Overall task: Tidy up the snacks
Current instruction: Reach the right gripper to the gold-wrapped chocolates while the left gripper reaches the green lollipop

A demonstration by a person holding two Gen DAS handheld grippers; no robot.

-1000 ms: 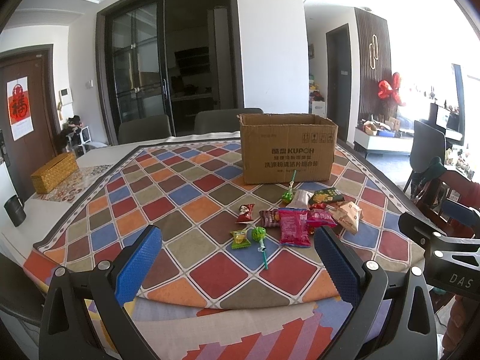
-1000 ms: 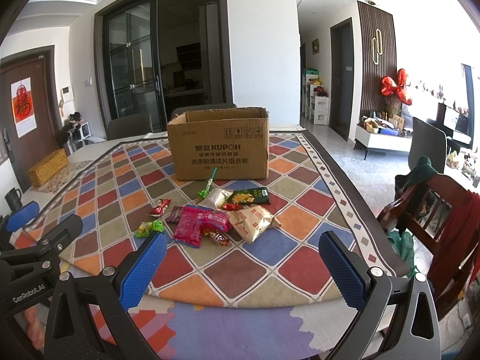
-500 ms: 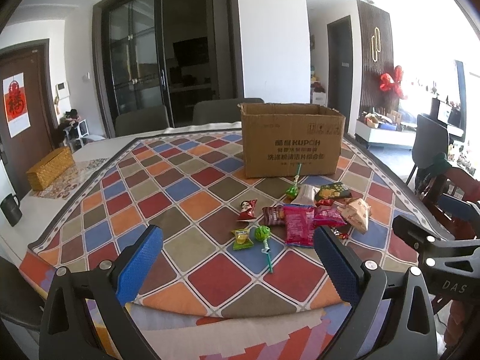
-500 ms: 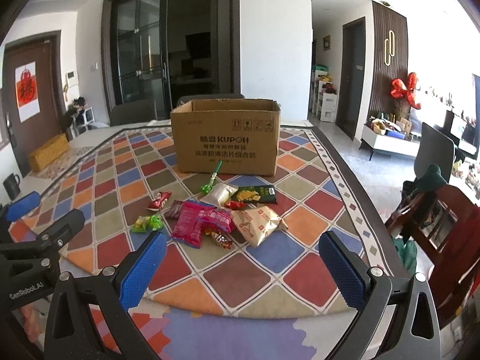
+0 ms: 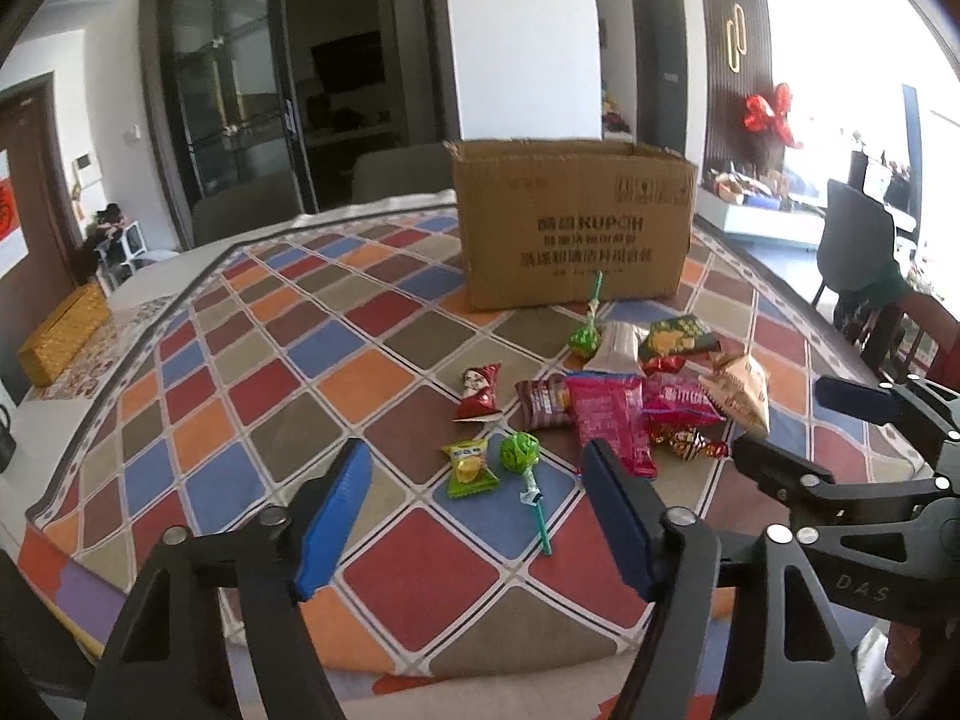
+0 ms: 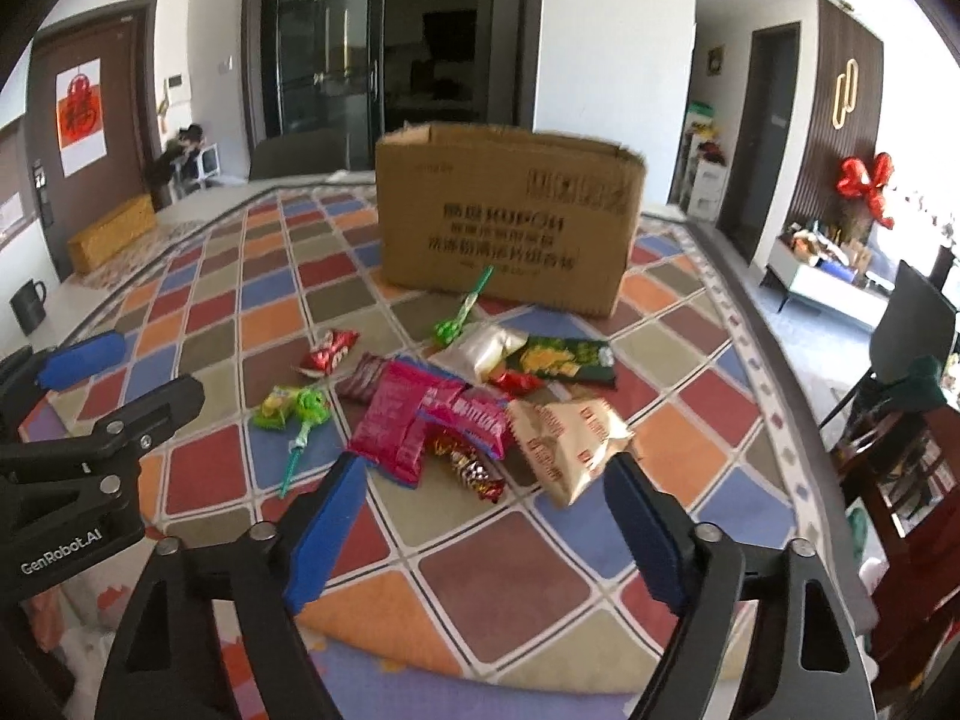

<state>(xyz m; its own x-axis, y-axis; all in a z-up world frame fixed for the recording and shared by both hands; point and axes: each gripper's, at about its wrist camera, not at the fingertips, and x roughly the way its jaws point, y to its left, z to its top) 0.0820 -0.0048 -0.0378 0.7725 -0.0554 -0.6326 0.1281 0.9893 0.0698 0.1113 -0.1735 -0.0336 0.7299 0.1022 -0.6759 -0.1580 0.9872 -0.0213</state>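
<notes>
Currently snacks (image 5: 606, 396) lie heaped on the checkered cloth (image 5: 288, 360) before an open carton (image 5: 573, 228) printed "KUPOH". Left gripper (image 5: 477, 516) and right gripper (image 6: 486, 528), marked "GenRobot.AI" and "DAS", have just been closing, fingers apart, nothing between.

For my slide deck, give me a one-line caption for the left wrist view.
Left gripper, jaws just narrowed and empty, nears loose snacks before a cardboard box.
</notes>
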